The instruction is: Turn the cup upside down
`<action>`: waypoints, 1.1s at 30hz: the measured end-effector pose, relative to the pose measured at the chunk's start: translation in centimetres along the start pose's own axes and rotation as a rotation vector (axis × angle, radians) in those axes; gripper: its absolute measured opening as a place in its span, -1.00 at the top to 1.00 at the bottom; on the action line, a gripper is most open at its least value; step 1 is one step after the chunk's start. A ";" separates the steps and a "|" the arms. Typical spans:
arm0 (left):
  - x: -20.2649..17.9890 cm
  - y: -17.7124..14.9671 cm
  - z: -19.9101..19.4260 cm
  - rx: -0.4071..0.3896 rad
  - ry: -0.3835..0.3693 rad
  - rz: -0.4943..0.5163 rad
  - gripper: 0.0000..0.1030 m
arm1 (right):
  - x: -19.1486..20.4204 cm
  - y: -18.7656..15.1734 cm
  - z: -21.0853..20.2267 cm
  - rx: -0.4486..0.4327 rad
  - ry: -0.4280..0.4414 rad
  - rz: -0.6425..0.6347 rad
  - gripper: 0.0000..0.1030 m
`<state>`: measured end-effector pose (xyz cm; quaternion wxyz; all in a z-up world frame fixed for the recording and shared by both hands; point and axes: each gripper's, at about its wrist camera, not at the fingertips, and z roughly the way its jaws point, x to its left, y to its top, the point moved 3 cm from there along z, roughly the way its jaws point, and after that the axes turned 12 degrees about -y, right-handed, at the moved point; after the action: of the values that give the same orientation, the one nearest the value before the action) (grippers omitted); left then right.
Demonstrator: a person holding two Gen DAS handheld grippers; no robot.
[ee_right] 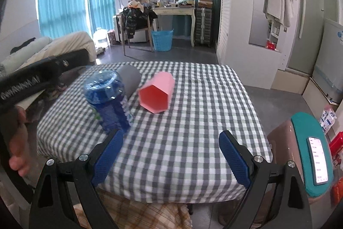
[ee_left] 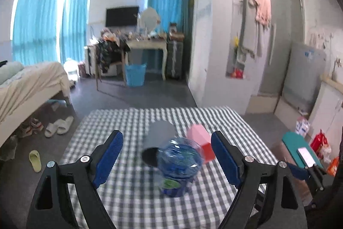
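Observation:
Three vessels share the checked tablecloth. A pink hexagonal cup lies on its side with its mouth toward my right gripper. A grey cup also lies on its side behind a clear blue bottle, which stands upright. In the left wrist view, the blue bottle is close in front, the grey cup is behind it with its dark mouth toward me, and the pink cup is at the right. My left gripper is open above the table, short of the bottle. My right gripper is open over the table's near part and holds nothing.
A stool with a teal cushion carries a lit phone at the table's right. A bed stands to the left, with slippers on the floor beside it. A person's hand holds the left gripper's black frame.

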<state>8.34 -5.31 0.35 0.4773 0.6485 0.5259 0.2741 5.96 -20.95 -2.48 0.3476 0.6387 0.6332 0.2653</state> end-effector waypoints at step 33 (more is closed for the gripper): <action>5.2 -7.6 -5.6 -0.061 0.155 -0.004 -0.93 | 2.2 -1.0 -1.4 -0.164 0.025 0.105 -1.00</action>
<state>1.86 1.35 -5.07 0.4554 0.6094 0.5540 0.3382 4.34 -18.63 -2.64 0.3763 0.6371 0.5792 0.3421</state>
